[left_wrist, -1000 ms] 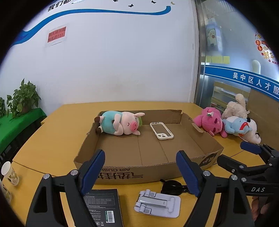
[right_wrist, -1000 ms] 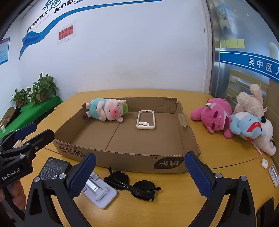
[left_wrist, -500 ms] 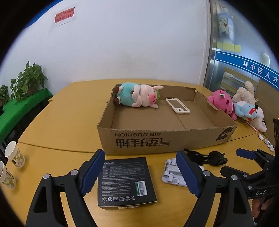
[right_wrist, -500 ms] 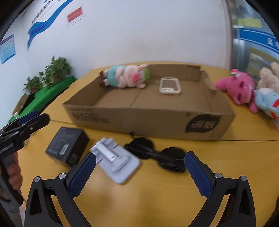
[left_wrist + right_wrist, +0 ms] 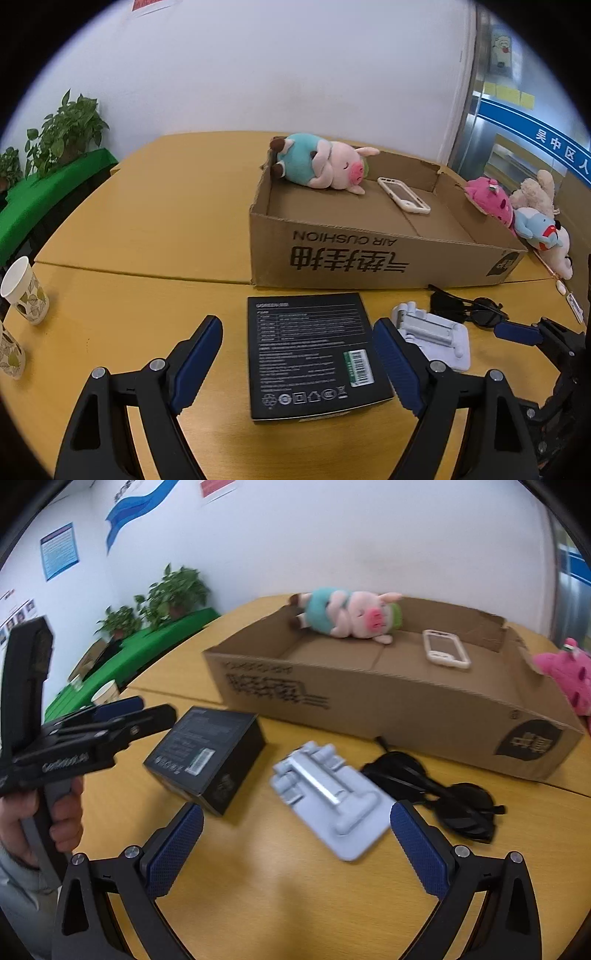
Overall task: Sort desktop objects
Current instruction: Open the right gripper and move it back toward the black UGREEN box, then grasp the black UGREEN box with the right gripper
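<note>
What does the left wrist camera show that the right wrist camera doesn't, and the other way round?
Only the left wrist view shows the blue plush and cream plush beside the pink plush, plus a second paper cup. Only the right wrist view shows the hand holding the left gripper and the wall posters. Both show the cardboard box, pig plush, phone case, black box, grey stand and sunglasses.

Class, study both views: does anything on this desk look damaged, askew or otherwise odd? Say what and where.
The shallow brown cardboard box has a ragged, torn rim at its far right corner, and its printed lettering reads upside down from the left wrist view. The grey folding phone stand lies askew to the box's front wall. Nothing looks spilled.
</note>
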The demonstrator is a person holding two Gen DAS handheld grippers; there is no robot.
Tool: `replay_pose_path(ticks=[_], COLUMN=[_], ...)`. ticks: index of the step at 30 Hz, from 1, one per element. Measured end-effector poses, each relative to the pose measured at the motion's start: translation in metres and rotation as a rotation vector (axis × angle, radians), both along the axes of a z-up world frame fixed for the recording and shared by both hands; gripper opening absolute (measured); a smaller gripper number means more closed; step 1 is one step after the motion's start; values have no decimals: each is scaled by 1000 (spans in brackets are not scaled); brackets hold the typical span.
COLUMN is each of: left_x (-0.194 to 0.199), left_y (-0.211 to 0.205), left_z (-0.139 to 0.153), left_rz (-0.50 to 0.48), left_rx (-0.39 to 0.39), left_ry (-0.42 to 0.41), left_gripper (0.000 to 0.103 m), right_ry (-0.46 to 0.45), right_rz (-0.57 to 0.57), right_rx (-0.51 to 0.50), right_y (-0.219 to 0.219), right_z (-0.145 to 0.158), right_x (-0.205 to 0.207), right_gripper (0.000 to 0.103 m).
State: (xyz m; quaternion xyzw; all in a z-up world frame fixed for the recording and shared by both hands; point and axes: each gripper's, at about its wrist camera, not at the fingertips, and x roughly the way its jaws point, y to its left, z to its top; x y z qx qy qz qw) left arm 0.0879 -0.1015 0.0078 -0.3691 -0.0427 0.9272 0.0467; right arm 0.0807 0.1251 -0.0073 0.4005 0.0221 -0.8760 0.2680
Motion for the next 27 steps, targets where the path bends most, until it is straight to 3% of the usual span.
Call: replay_pose_path(ticks=[5, 9, 11, 17, 20, 27], left_x=[-17, -26, -29, -30, -21, 20], left_y=[-21, -31, -38, -42, -38, 8], left_z=[-23, -40, -46, -52, -50, -48], left_rz=[-37, -39, -59, -131, -126, -209], left_rx=[115, 139, 208, 325, 329, 316], left_ry=[-89, -147, -165, -197, -195, -259], left_gripper=[82, 82, 82, 68, 68, 68], right_ry=[-58, -87, -92, -100, -81, -122], right_rz=[104, 183, 210, 252, 257, 264], right_rx=[-15, 7, 35, 54, 85, 5], right_y=[-36, -70, -88, -116, -117, -71], right_z=[-14, -29, -37, -48, -51, -40], right_x=[-6, -11, -13, -17, -13, 28], right_gripper=[103, 103, 102, 88, 87, 88])
